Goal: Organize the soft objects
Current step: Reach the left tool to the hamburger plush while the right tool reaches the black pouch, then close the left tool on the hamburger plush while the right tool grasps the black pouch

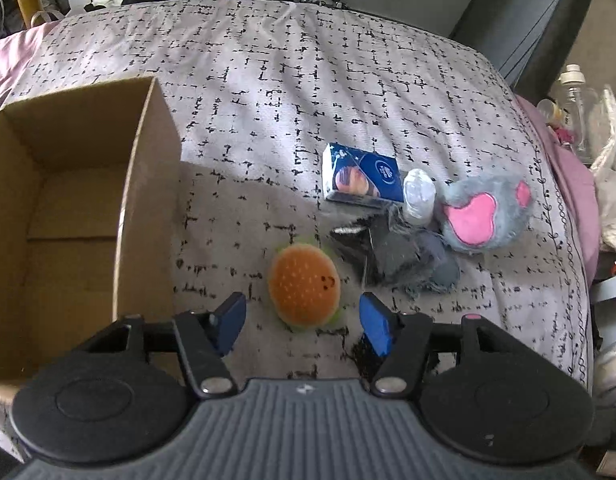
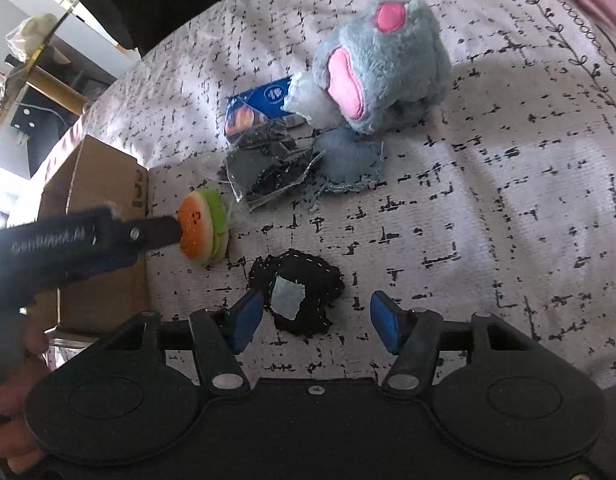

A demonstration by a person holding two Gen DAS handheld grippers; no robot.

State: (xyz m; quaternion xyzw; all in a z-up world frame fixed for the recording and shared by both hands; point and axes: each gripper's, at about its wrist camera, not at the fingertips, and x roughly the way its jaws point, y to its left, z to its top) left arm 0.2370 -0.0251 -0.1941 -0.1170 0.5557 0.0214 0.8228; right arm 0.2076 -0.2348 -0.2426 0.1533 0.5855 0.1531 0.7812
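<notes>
The burger toy lies on the patterned bedspread, between the blue pads of the left gripper, whose jaws stand apart on either side of it without pressing; in the right wrist view one dark finger of that gripper reaches the toy's orange top. Just left of the toy stands an open cardboard box, its near wall rising close beside the left pad, so there is little room on that side. To the toy's right lies a pile: a crumpled plastic bag with dark contents, a scrap of grey-blue cloth, a blue tissue pack and a grey plush toy with pink patches, all touching or overlapping one another. Beyond the pile the bedspread is bare and wide up to the far edge. The right gripper points steeply down over a small black pouch with a pale square patch; its jaws are apart, the left pad just beside the pouch, the right pad well clear of it. The pouch lies alone, near the burger toy and apart from the pile. A hand grips the left tool's handle at the frame's left edge.
</notes>
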